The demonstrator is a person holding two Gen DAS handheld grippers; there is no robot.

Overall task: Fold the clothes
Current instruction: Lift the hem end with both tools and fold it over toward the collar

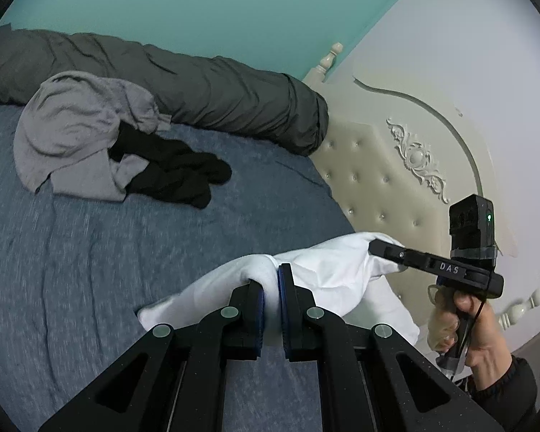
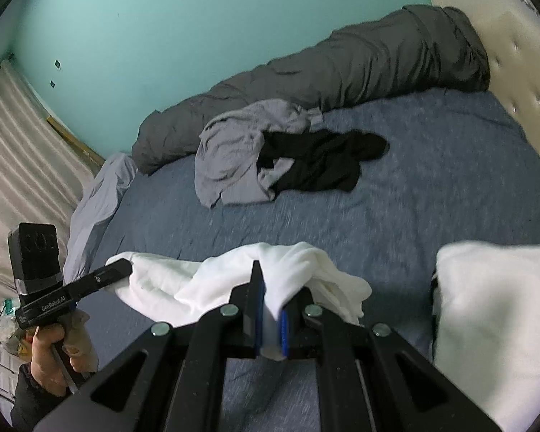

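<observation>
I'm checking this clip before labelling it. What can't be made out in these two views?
- White garment: its type and full shape; bunched between both grippers, lower part hidden behind the left gripper.
- White item, right wrist view: blurred, cut off by the edge.
- Black clothes: how many pieces; tangled with the grey garment.
- Right gripper, left wrist view: fingertips buried in cloth.

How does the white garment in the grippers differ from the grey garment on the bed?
The white garment hangs stretched between the left gripper and right gripper, both shut on it; the grey garment lies untouched, crumpled beside black clothing. White is near; grey lies farther, by the rolled duvet. Both are unfolded.
</observation>
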